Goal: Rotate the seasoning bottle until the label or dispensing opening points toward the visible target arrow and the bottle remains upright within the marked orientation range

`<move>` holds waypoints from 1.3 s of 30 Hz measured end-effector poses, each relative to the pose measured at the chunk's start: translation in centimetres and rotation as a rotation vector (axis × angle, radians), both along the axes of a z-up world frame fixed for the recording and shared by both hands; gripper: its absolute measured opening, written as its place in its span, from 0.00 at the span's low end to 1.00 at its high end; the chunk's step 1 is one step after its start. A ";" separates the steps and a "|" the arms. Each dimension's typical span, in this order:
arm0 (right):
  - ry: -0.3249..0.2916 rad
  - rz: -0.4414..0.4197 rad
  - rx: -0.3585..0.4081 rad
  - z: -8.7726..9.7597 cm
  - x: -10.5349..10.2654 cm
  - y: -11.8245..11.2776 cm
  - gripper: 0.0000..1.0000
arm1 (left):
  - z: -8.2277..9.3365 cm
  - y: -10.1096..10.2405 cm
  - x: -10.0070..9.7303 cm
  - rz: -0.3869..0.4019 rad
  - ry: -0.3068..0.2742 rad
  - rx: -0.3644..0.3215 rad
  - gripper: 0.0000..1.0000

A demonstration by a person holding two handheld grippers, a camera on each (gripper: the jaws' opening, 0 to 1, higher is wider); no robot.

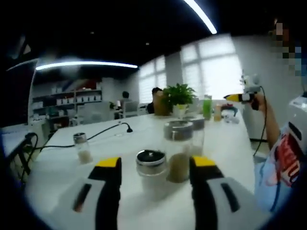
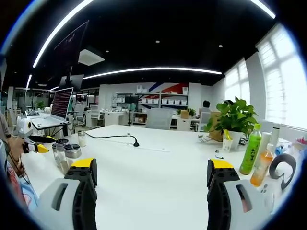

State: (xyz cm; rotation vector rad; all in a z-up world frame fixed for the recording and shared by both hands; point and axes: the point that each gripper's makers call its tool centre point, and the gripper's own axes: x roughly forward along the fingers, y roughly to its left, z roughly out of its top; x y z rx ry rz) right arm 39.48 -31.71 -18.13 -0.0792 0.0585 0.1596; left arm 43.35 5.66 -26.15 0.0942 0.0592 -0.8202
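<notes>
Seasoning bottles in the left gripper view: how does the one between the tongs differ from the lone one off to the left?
The near bottle looks larger and holds pale contents; the lone bottle looks smaller, only its lower part filled. The near one stands beside other jars; the lone one stands apart. Both are upright, clear, with metal lids.
</notes>
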 end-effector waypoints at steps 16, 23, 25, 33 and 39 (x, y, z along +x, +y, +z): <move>0.000 0.001 -0.004 0.0 -0.1 0.1 0.99 | 1.8 0.4 0.8 0.142 -0.051 -0.004 0.71; 0.002 -0.004 -0.002 0.0 -0.1 0.0 0.99 | 2.5 1.1 0.7 0.164 -0.053 -0.020 0.73; -0.001 -0.004 -0.004 0.0 -0.1 0.0 0.99 | 2.8 1.1 0.6 0.161 -0.058 -0.024 0.74; -0.004 0.001 -0.006 0.1 -0.1 0.1 0.99 | 3.5 1.3 0.5 0.168 -0.064 -0.036 0.74; 0.000 -0.002 -0.002 0.0 0.0 -0.1 0.99 | 5.2 1.8 1.0 0.186 -0.097 -0.055 0.74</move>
